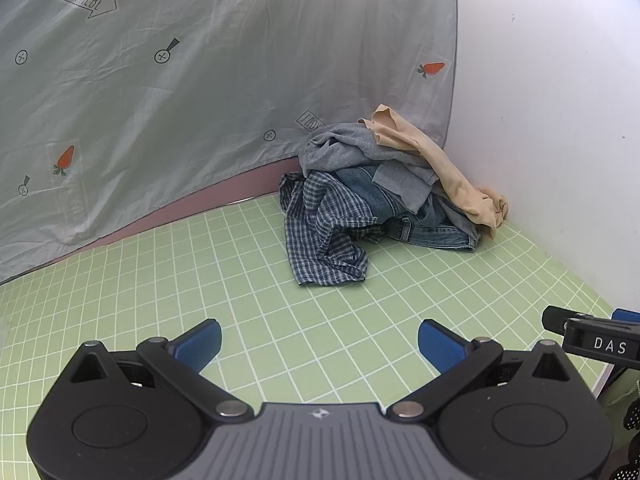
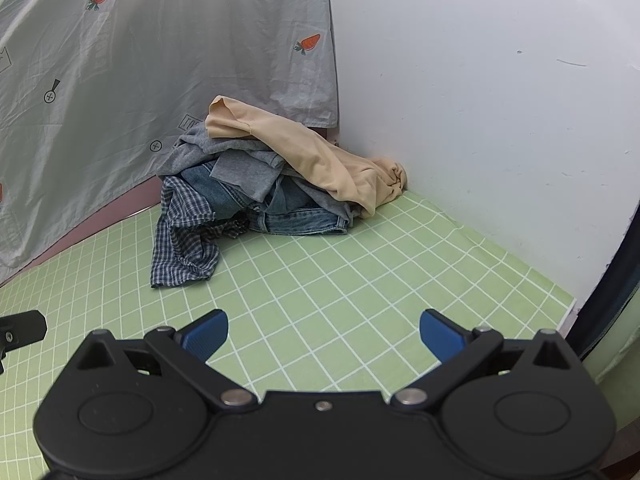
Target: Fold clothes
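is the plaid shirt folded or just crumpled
Crumpled: the plaid shirt lies bunched and wrinkled at the front of the clothes pile, spilling onto the green mat.

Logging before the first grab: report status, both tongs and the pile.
Left tongs open, empty. Right tongs open, empty. Clothes pile untouched in far corner, beige garment on top. Green mat between is clear.
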